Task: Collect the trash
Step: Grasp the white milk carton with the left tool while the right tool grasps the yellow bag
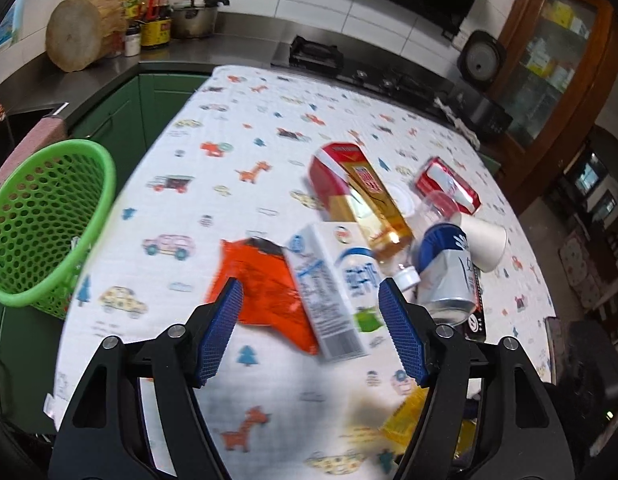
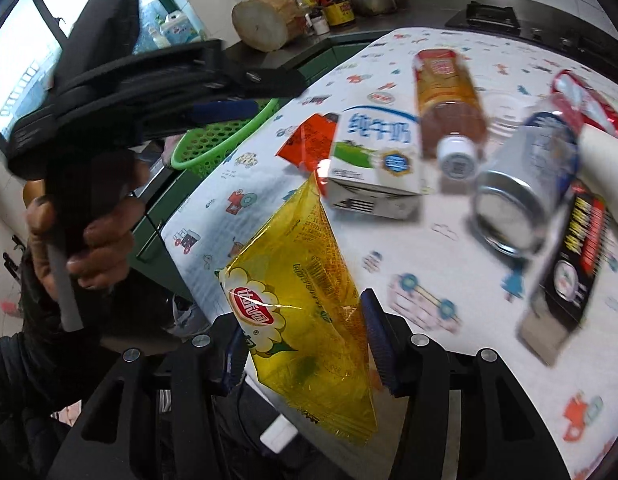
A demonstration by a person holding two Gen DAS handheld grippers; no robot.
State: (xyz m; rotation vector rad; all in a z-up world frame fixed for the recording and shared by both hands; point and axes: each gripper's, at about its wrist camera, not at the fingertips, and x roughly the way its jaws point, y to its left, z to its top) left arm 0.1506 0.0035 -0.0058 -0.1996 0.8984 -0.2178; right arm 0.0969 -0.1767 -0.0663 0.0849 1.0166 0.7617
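My left gripper [image 1: 311, 326] is open above the table, its pads either side of a white milk carton [image 1: 329, 292] that lies on an orange wrapper [image 1: 265, 284]. My right gripper [image 2: 305, 344] is shut on a yellow snack bag [image 2: 305, 300] at the table's near edge; the bag also shows in the left wrist view [image 1: 409, 420]. A red-and-gold tea bottle [image 1: 369, 196], a dented silver-blue can [image 1: 449, 276], a paper cup [image 1: 485, 240], a red pack [image 1: 447, 184] and a black carton [image 2: 569, 268] lie in a heap. A green basket [image 1: 41, 220] hangs off the table's left side.
The table has a white cloth with cartoon prints [image 1: 229, 160]. Behind it runs a dark counter with a wooden chopping block [image 1: 81, 28], a pot [image 1: 195, 16] and a gas hob [image 1: 317, 54]. A wooden cabinet [image 1: 557, 52] stands at the right.
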